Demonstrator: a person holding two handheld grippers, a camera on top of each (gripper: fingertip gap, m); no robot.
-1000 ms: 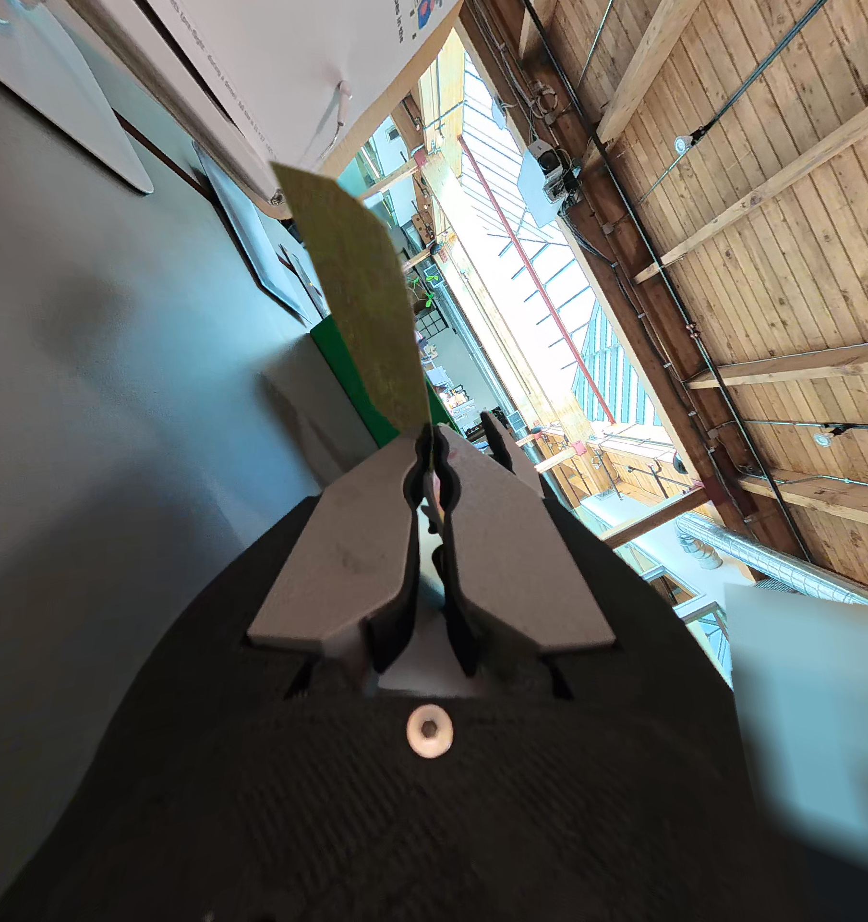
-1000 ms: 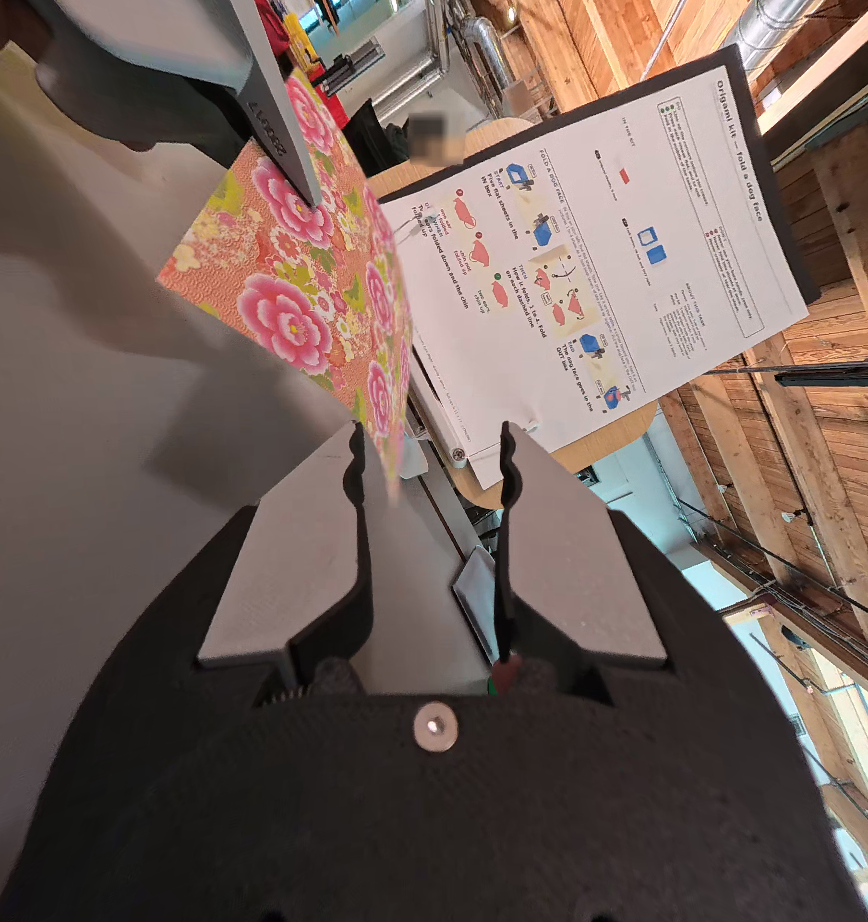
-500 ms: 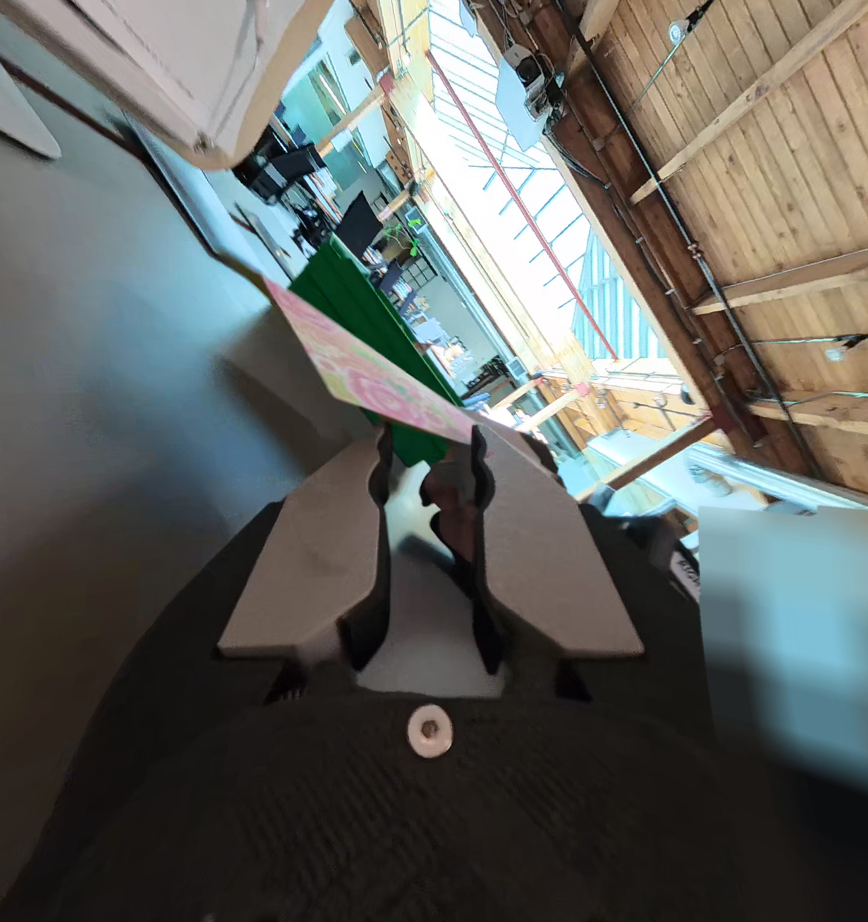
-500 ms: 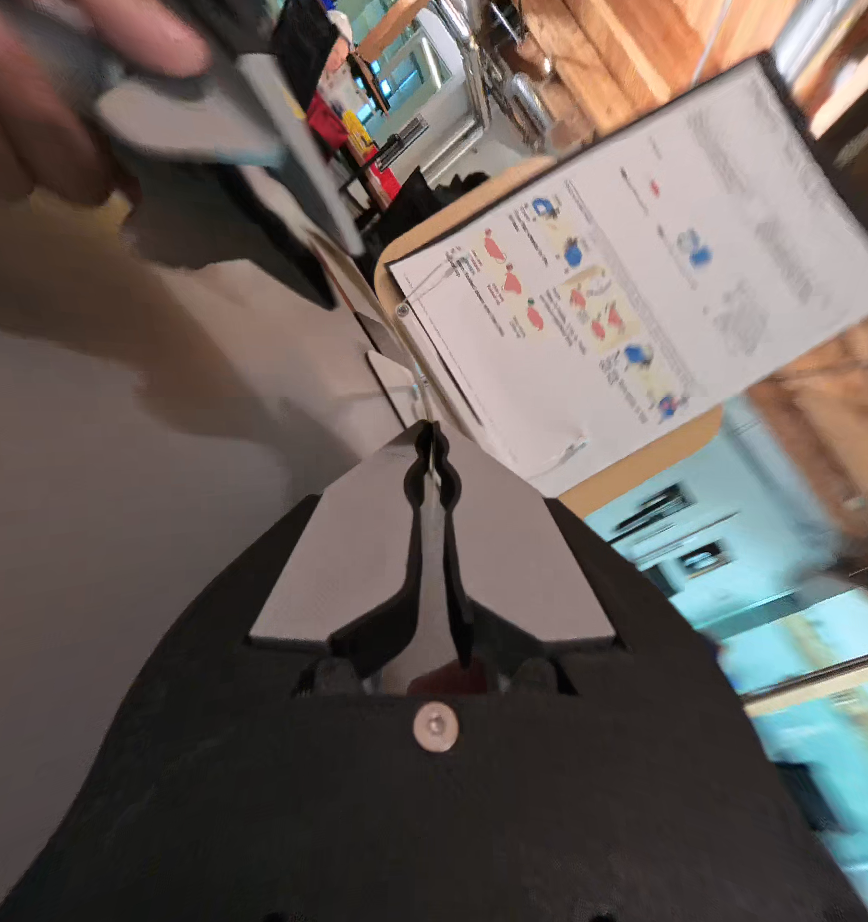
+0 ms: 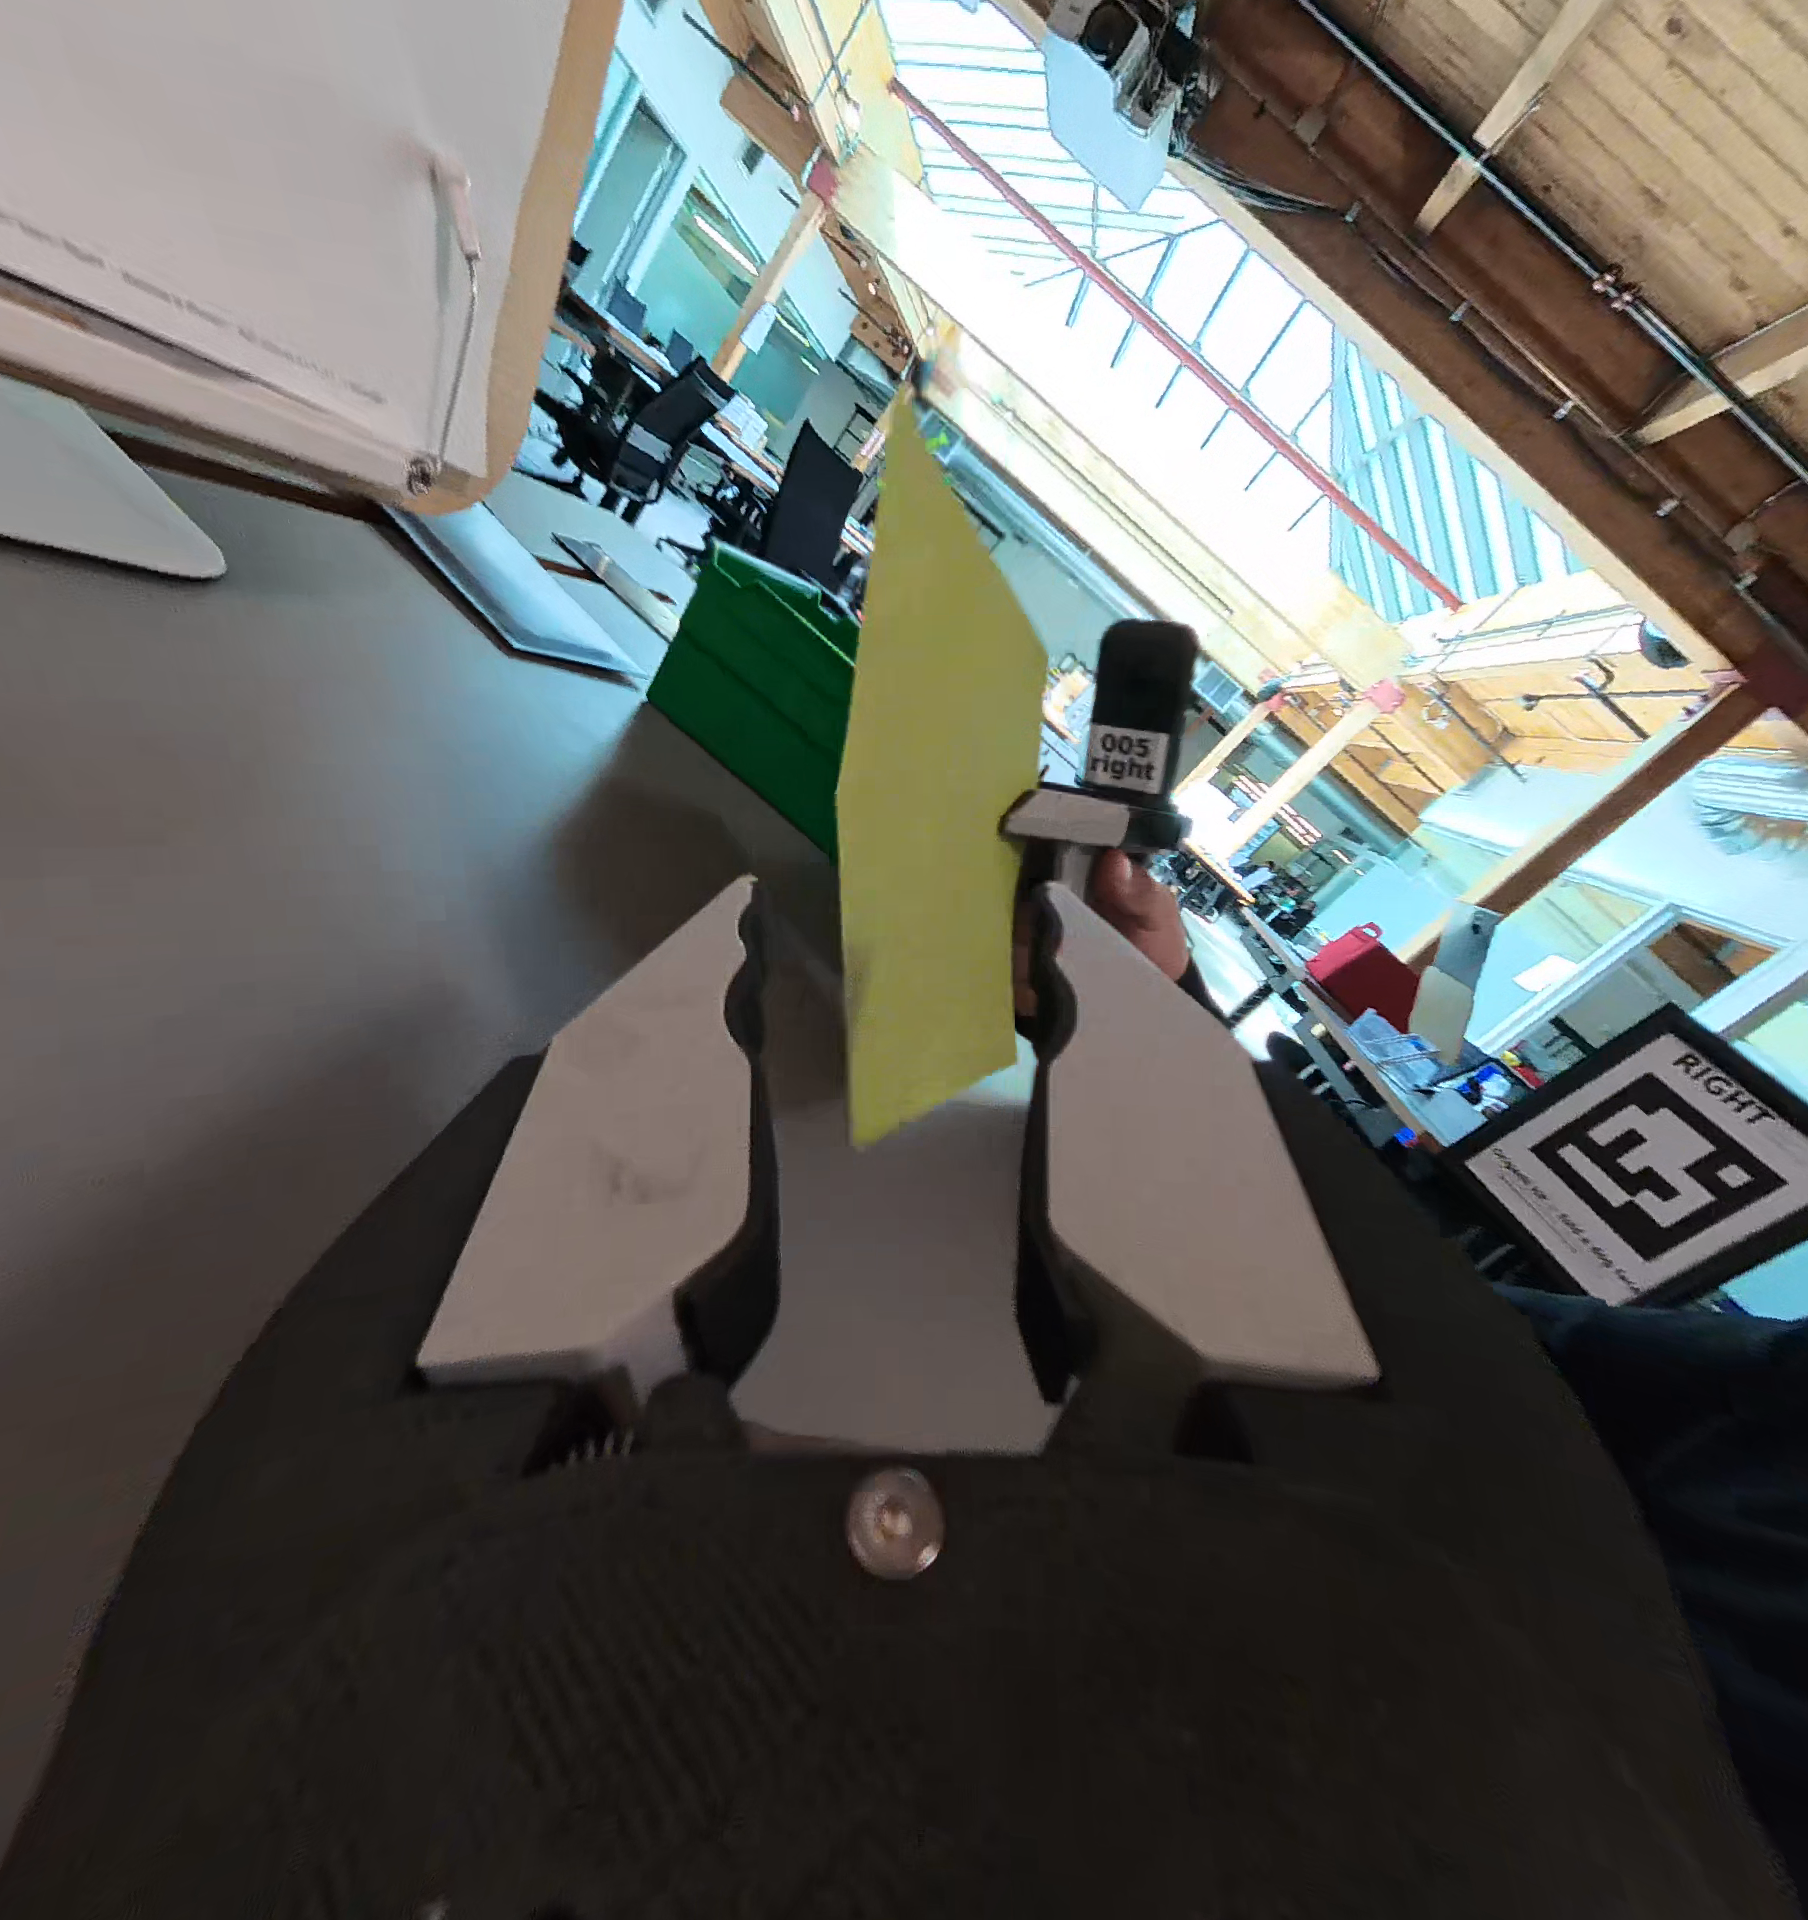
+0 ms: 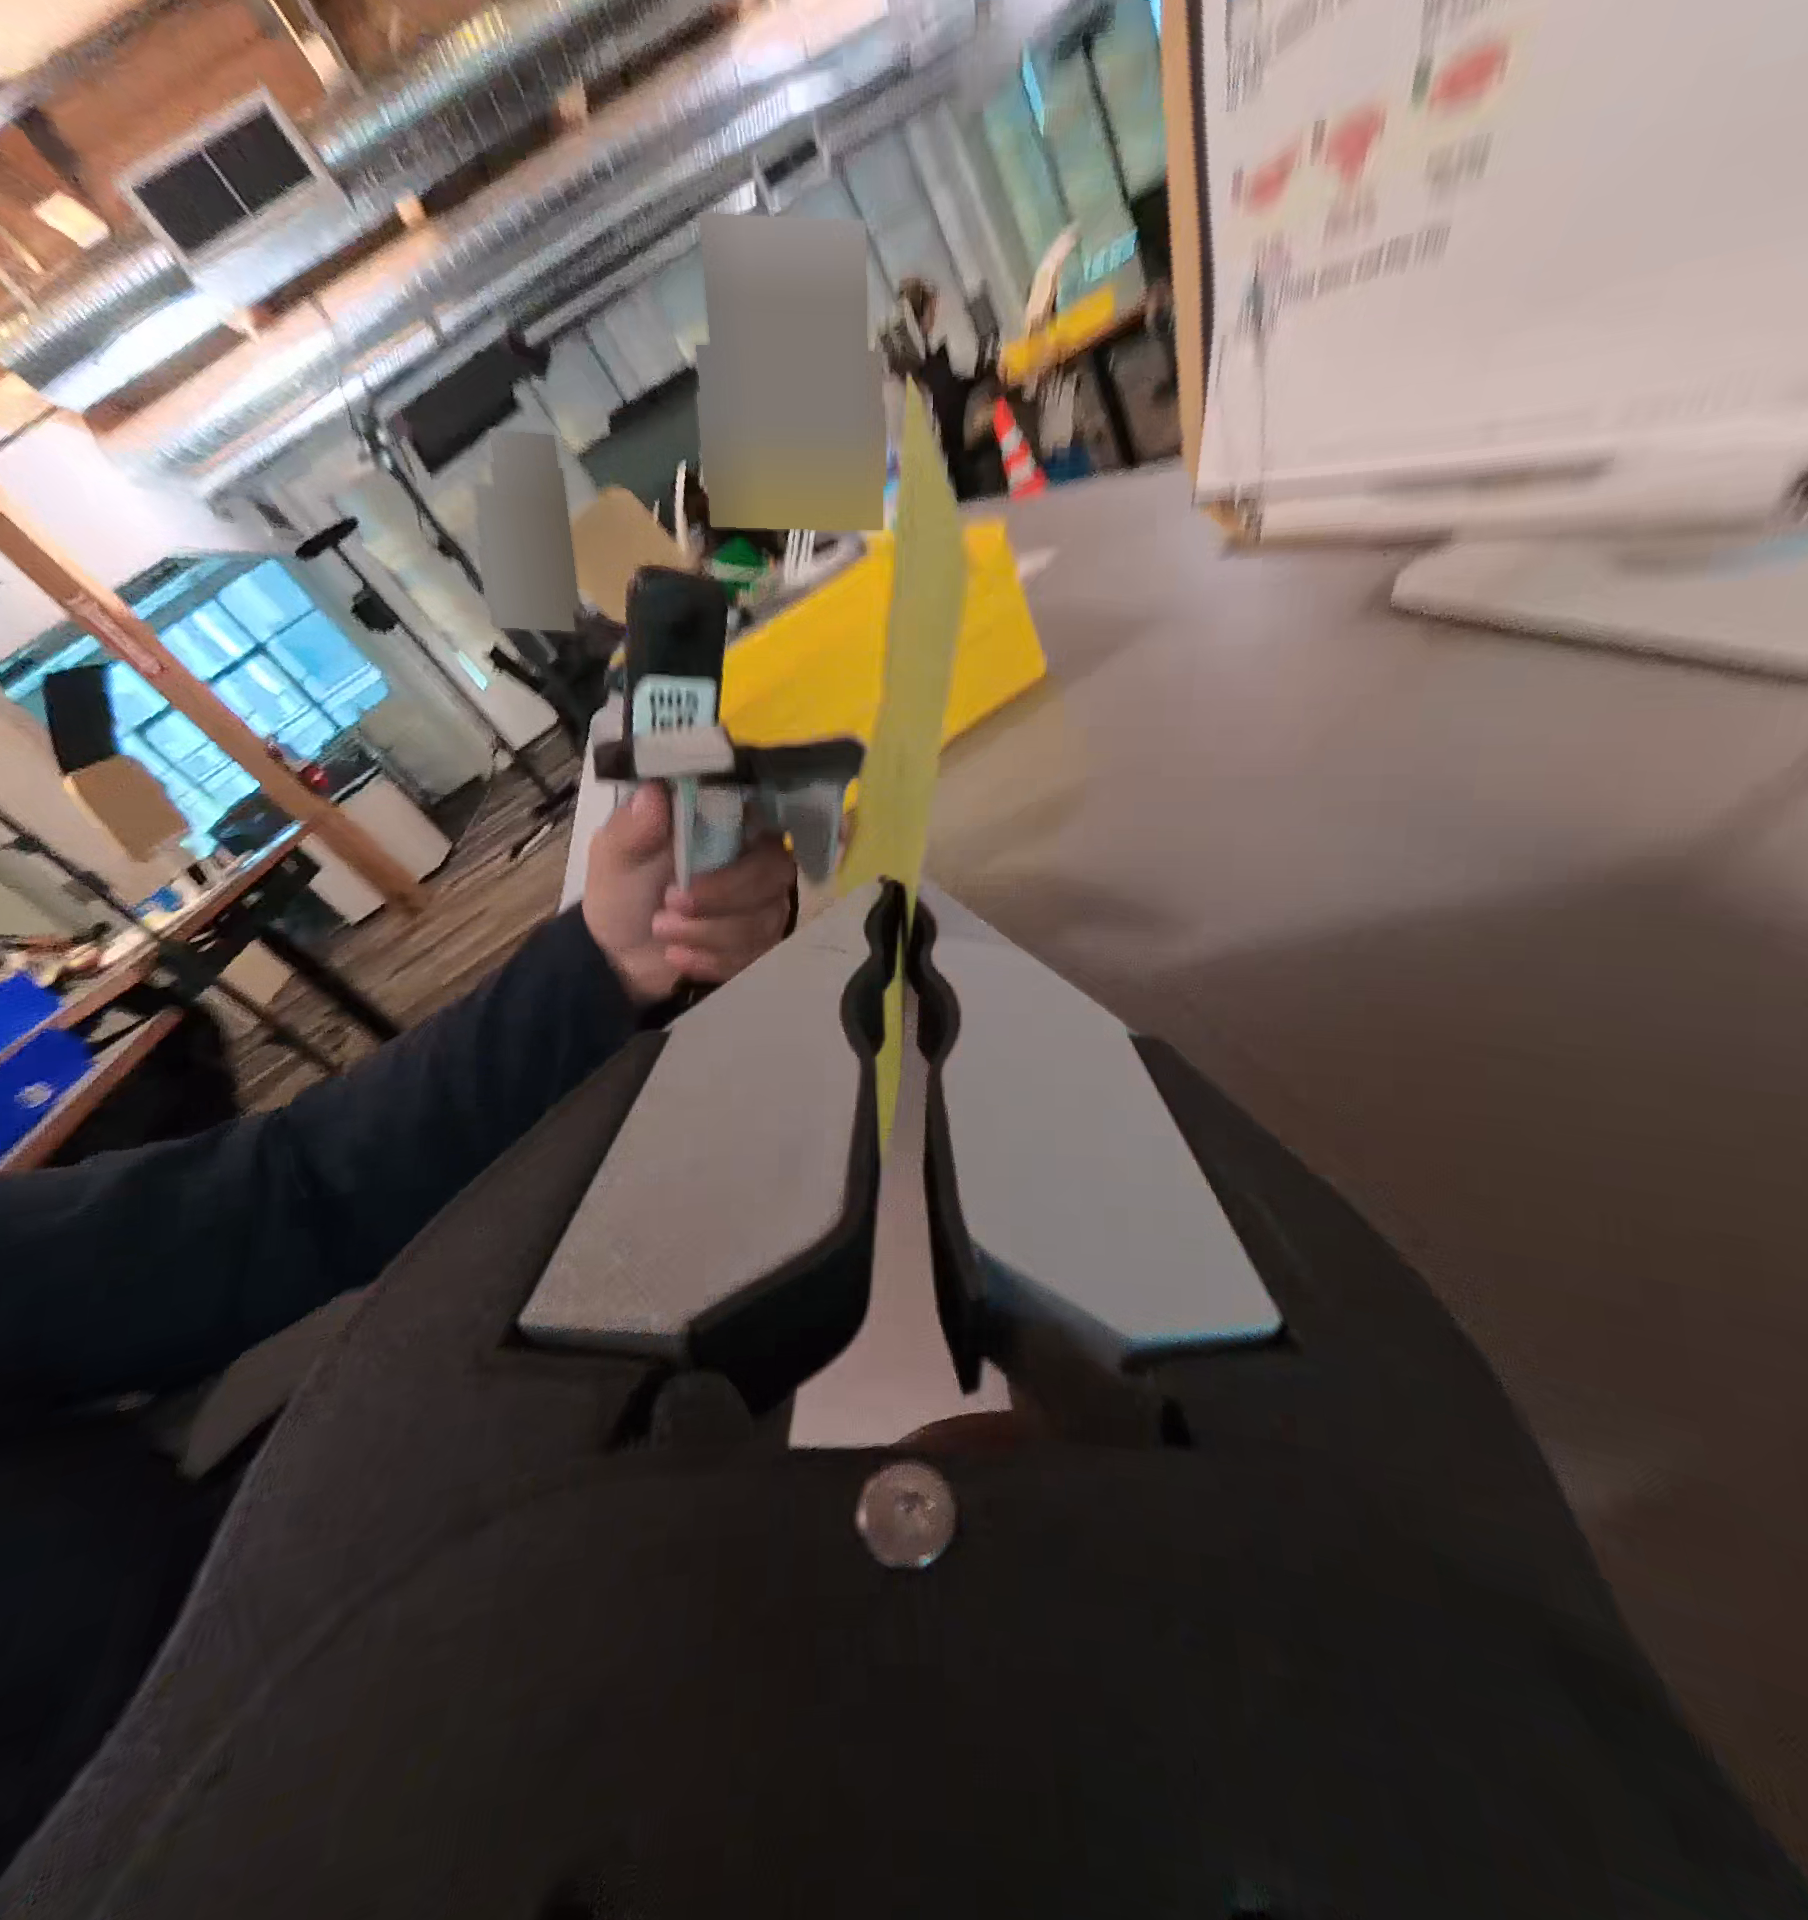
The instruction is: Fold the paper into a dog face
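Observation:
The paper [image 5: 931, 831] is a square sheet with its plain yellow-green side showing, upright in the air above the grey table [image 5: 256, 831]. My left gripper [image 5: 895, 935] is open, and the sheet's lower corner hangs between its fingers without being gripped. My right gripper [image 6: 898, 909] is shut on the paper's [image 6: 915, 727] lower edge. In the left wrist view the right gripper [image 5: 1019, 826] pinches the sheet's right edge. In the right wrist view the left gripper [image 6: 817, 810], held by a hand, sits just left of the sheet.
An instruction sheet on a wooden stand [image 5: 256, 208] rises at the table's back, also in the right wrist view [image 6: 1502, 260]. A green bin [image 5: 765, 686] and a yellow bin [image 6: 827, 665] stand at the table's ends. A marker board [image 5: 1658, 1164] stands at the right.
The paper passed from my left gripper to my right. The left gripper opened and the right one closed on the sheet. Both grippers swung round to face each other.

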